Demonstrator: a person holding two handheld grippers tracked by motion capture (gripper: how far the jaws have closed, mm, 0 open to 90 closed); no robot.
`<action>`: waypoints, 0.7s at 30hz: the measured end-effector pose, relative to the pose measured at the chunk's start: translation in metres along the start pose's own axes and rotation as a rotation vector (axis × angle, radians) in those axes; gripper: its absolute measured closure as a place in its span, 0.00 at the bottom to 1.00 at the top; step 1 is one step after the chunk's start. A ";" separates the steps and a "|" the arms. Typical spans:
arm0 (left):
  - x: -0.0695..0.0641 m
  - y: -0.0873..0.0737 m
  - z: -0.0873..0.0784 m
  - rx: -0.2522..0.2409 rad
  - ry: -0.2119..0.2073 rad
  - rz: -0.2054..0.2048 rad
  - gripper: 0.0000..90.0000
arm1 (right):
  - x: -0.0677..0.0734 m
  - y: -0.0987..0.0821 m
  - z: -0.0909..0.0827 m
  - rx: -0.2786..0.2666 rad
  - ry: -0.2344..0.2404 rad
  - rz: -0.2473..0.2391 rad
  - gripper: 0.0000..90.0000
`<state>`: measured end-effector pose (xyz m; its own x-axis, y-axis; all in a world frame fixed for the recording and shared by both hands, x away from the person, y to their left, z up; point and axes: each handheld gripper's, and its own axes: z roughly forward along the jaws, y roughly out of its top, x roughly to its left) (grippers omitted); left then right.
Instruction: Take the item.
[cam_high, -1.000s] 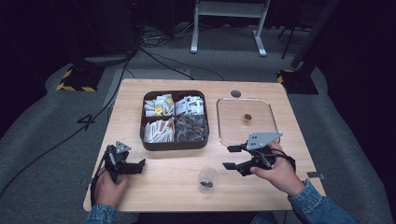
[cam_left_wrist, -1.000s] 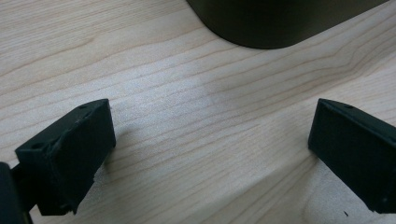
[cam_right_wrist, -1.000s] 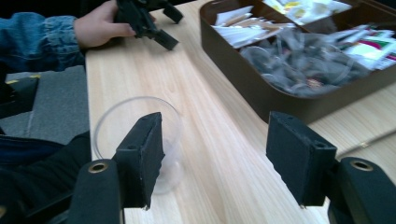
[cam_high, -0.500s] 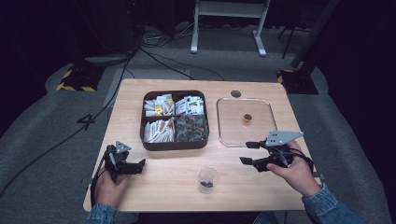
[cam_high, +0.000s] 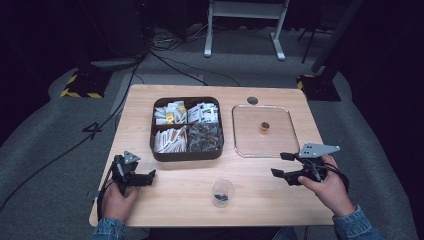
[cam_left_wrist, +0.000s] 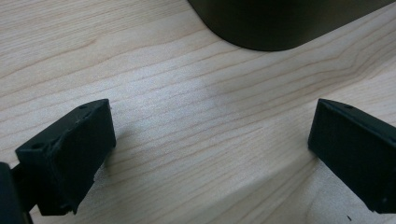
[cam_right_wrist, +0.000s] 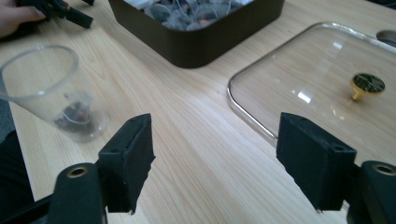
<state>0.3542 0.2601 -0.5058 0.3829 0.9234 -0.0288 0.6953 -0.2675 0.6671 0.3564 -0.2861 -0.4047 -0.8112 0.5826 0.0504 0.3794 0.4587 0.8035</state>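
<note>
Light: I see the table (cam_high: 200, 200) brightly lit from above, dark surroundings.
Glare: highlights on the glass lid (cam_right_wrist: 322, 84).
Focus: my gripper views are soft; the plastic cup (cam_right_wrist: 56, 93) is blurred.
Shadows: faint.

Clear plastic cup (cam_high: 222, 191) upright on table, something dark, perhaps a teabag, inside.

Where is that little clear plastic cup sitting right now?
In the high view, the clear cup stands near the table's front edge, just in front of the dark compartment tray, between the two grippers.

The wooden table (cam_high: 175, 200) carries a compartment box (cam_high: 187, 154), glass lid (cam_high: 247, 137) and plastic cup (cam_high: 222, 191).
</note>
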 end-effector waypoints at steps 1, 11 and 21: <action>0.000 0.000 0.000 0.000 0.000 0.000 0.01 | -0.002 -0.002 -0.001 0.006 -0.003 0.003 0.30; 0.000 0.000 0.000 0.000 0.000 0.000 0.01 | -0.027 -0.045 0.004 0.009 -0.097 0.068 0.29; 0.000 0.000 0.000 0.000 0.000 0.000 0.01 | -0.039 -0.068 0.017 0.056 -0.118 0.098 0.28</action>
<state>0.3543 0.2601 -0.5059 0.3825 0.9235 -0.0290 0.6954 -0.2670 0.6672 0.3698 -0.3289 -0.4717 -0.7125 0.6996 0.0542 0.4811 0.4309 0.7634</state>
